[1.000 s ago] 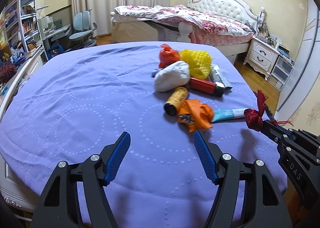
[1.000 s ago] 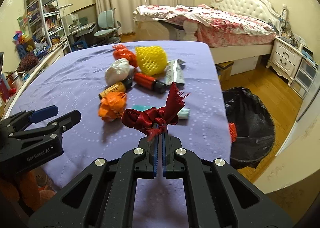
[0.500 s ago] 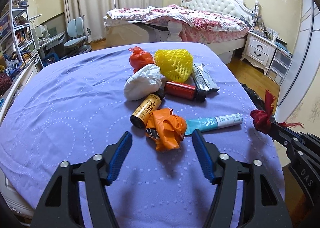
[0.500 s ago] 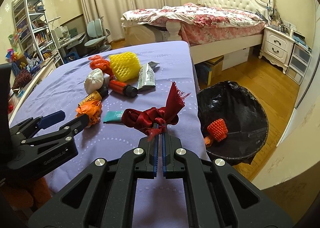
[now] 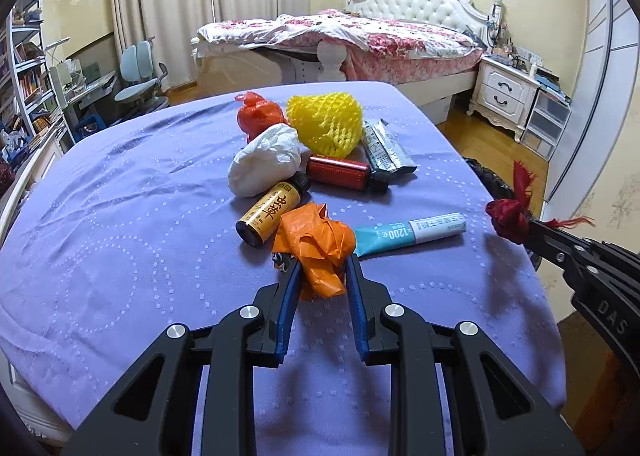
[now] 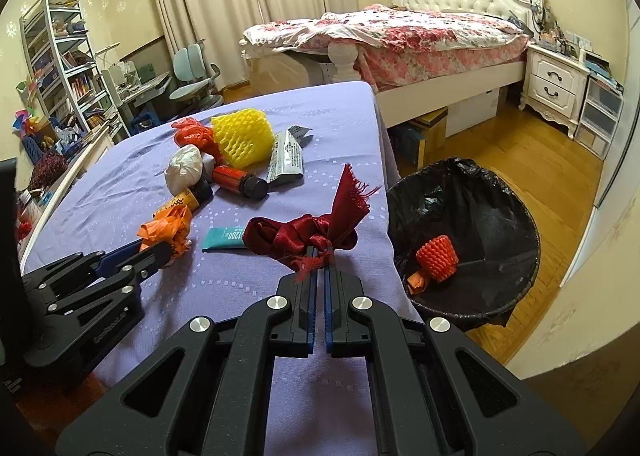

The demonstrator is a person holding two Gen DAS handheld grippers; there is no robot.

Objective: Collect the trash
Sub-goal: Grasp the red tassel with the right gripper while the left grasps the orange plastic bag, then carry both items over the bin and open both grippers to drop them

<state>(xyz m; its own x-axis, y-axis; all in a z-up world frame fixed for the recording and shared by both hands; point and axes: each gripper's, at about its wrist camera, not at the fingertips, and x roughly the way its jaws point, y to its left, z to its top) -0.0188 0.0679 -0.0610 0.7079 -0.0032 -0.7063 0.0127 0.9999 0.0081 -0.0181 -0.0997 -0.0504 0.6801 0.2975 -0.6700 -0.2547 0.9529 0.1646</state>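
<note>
The crumpled orange plastic bag [image 5: 316,250] sits on the purple cloth [image 5: 120,215], pinched between the blue pads of the left gripper [image 5: 322,270]. Just beyond it lie a yellow-labelled bottle [image 5: 270,211] and a teal tube [image 5: 408,234]. The right gripper [image 6: 321,256] is clamped tight on a dark red ribbon [image 6: 308,234]. To its right stands a black-lined bin [image 6: 480,215], holding what looks like orange foam netting [image 6: 438,258].
</note>
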